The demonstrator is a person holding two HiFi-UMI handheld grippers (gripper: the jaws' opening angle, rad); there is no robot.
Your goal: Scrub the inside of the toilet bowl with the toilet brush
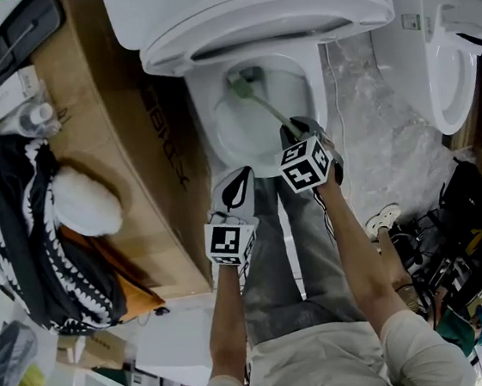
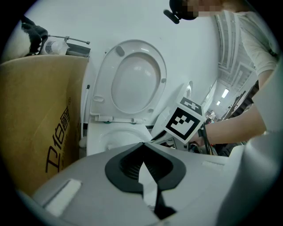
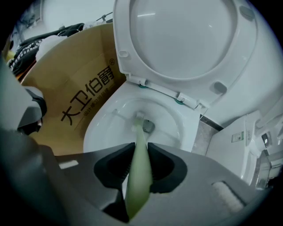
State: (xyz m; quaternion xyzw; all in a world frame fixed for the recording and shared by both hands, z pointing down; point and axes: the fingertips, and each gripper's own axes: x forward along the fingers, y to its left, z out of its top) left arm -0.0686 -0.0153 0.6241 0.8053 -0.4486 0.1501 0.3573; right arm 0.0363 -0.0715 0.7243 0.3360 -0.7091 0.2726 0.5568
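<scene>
A white toilet stands with its lid [image 3: 185, 39] raised and its bowl [image 1: 232, 128] open. A pale green toilet brush [image 3: 139, 167] reaches down into the bowl, its head [image 1: 242, 84] near the drain at the bottom. My right gripper [image 1: 296, 127] hangs over the bowl's front rim, shut on the brush handle [image 3: 140, 143]. To its left, my left gripper [image 1: 239, 179] stays just outside the front rim, shut with nothing between its jaws [image 2: 142, 144]. The left gripper view also shows the raised lid [image 2: 135, 81] and the right gripper's marker cube [image 2: 183, 121].
A tall cardboard box [image 1: 125, 158] stands close against the toilet's left side, with black-and-white cloth [image 1: 19, 222] beyond it. A second white toilet [image 1: 446, 60] is at the right, past crinkled plastic wrap [image 1: 381, 129]. Cables and clutter [image 1: 458, 275] fill the lower right.
</scene>
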